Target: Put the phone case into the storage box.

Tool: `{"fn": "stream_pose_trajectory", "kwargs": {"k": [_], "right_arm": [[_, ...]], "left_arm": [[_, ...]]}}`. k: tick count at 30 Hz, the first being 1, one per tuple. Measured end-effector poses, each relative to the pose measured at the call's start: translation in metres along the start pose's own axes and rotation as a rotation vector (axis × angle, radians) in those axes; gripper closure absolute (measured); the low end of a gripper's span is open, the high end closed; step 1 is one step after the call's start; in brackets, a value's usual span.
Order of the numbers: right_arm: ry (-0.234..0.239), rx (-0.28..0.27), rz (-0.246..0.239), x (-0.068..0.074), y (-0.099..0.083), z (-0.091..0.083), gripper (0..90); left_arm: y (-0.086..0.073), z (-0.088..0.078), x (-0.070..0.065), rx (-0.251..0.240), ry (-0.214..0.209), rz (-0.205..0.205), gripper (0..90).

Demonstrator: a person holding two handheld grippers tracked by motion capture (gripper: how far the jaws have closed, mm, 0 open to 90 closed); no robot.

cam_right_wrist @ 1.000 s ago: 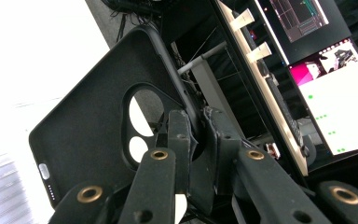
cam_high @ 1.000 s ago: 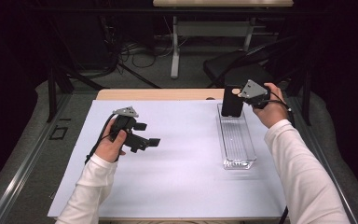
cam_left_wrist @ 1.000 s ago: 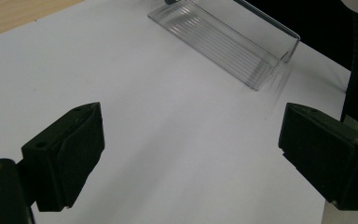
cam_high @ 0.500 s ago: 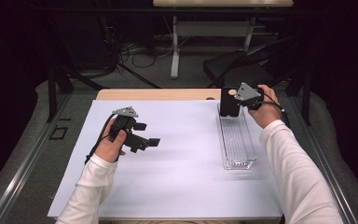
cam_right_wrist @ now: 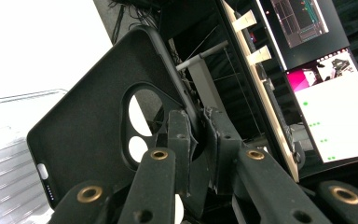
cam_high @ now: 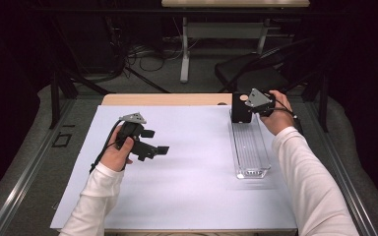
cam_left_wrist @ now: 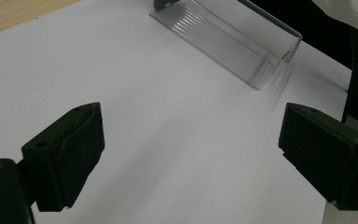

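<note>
Right gripper view: my right gripper (cam_right_wrist: 200,135) clamps a black phone case (cam_right_wrist: 98,121); left gripper (cam_left_wrist: 191,158) jaws wide, empty.

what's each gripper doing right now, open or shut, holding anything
Left gripper: open, jaws wide apart, nothing between them.
Right gripper: shut on the black phone case, above the clear tray.

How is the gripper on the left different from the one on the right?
The left gripper has its jaws wide apart with nothing between them; the right gripper is pinched shut on a black phone case. The left gripper is above the middle of the white sheet; the right gripper is at the far end of the clear tray. Both are black, and a hand holds each one.
</note>
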State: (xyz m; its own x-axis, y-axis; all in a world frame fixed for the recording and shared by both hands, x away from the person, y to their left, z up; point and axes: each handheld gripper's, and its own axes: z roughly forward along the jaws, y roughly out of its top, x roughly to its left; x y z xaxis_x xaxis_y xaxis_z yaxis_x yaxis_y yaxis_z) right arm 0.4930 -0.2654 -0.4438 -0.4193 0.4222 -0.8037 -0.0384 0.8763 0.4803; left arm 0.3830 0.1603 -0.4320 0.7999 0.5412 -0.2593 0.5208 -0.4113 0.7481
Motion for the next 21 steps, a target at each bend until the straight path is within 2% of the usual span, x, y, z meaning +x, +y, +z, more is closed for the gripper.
{"fn": "stream_pose_trajectory", "kwargs": {"k": [8,15,16,21], "right_arm": [[0.006,-0.004,0.017,-0.0003,-0.0018,0.0021,81.4],[-0.005,0.0,-0.007,-0.001,-0.0052,0.0045,80.9],[-0.002,0.017,-0.01,-0.0015,-0.0056,0.004,80.8],[-0.01,0.034,-0.021,-0.0031,-0.0102,0.0062,80.3]], "left_arm": [[-0.0001,-0.0001,0.0003,0.002,0.0,-0.001,7.3],[-0.0001,0.0008,0.0003,0.006,0.001,0.002,7.3],[-0.0001,0.0009,0.0002,0.006,0.0,0.002,7.3],[-0.0001,0.0014,0.0001,0.004,0.0,0.001,7.3]]}}
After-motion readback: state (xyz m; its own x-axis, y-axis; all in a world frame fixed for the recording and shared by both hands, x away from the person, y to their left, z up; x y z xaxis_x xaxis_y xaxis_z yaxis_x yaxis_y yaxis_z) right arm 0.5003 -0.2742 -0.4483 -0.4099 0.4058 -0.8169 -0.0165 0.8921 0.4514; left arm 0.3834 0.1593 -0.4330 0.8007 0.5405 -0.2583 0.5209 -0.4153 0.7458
